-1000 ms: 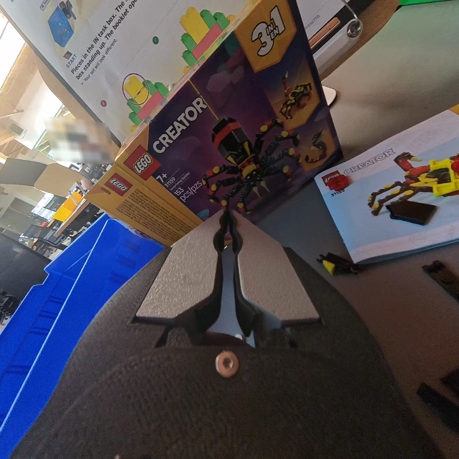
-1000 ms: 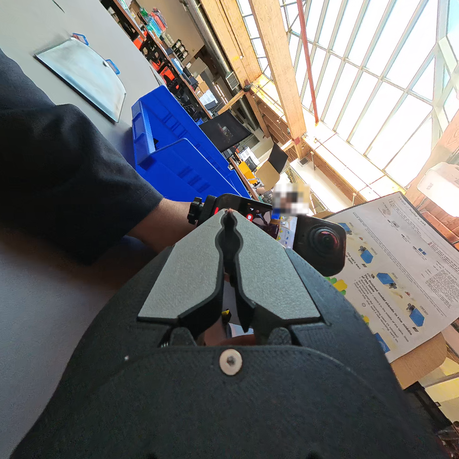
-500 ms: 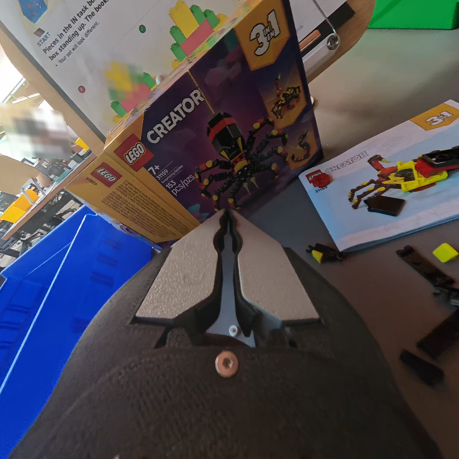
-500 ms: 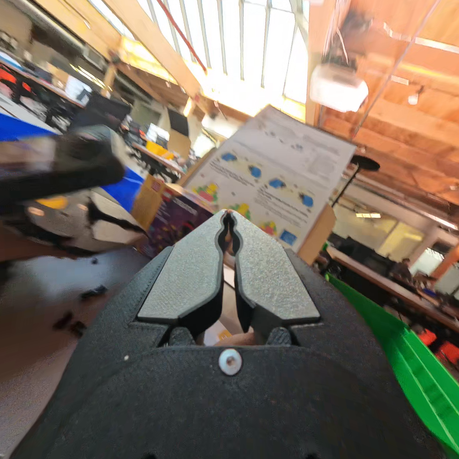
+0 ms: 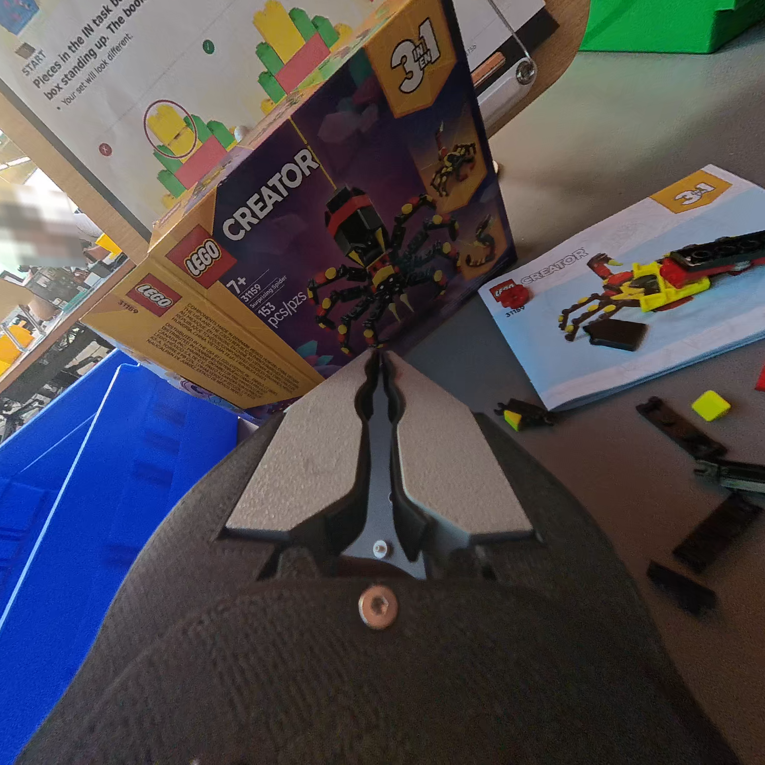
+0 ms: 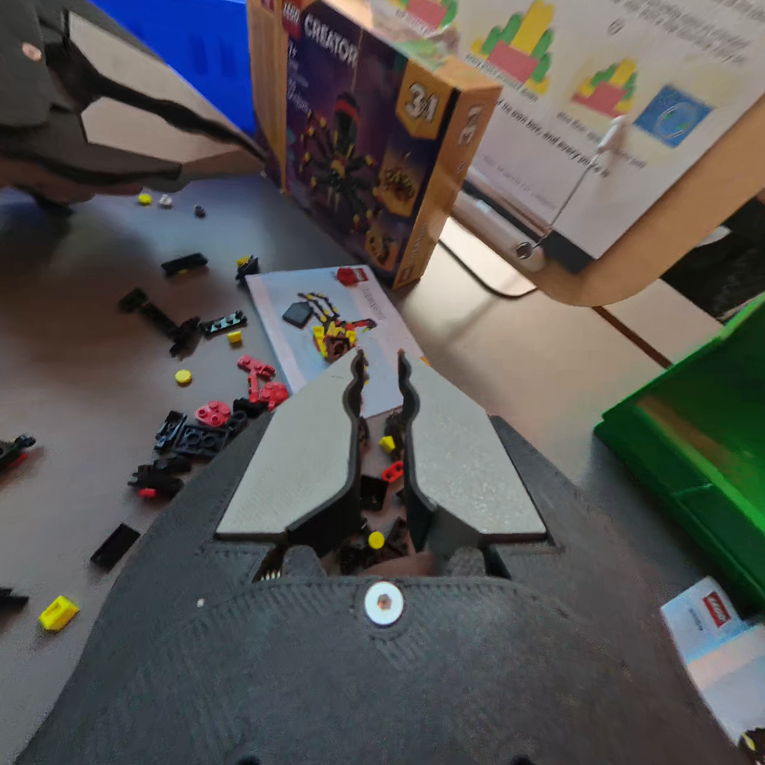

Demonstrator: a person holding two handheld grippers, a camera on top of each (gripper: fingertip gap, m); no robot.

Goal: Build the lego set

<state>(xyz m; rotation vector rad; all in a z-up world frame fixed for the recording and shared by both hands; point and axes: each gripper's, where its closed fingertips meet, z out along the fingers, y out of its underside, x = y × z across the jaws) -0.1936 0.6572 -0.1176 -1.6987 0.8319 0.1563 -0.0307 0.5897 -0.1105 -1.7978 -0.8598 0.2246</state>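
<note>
A workshop bench: blue bin (image 5: 103,476), green bin (image 6: 695,447) (plastic), propped instruction board (image 5: 124,82).

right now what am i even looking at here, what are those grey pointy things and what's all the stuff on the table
The grey pointed shapes are two-finger claws, hand tools that a person holds, one in each hand. Each carries a camera that looks along its fingers, so each picture is that claw's own view.

The left claw is shut with nothing between its fingers. It points at the toy box, which stands upright on the grey table. A blue bin sits to its left.

The right claw is open and empty, above a scatter of loose bricks in black, red and yellow. Ahead of it lies the instruction booklet, with a few pieces resting on it. A green bin is on the right, and the left claw shows at the upper left.

Nothing is held yet.
</note>
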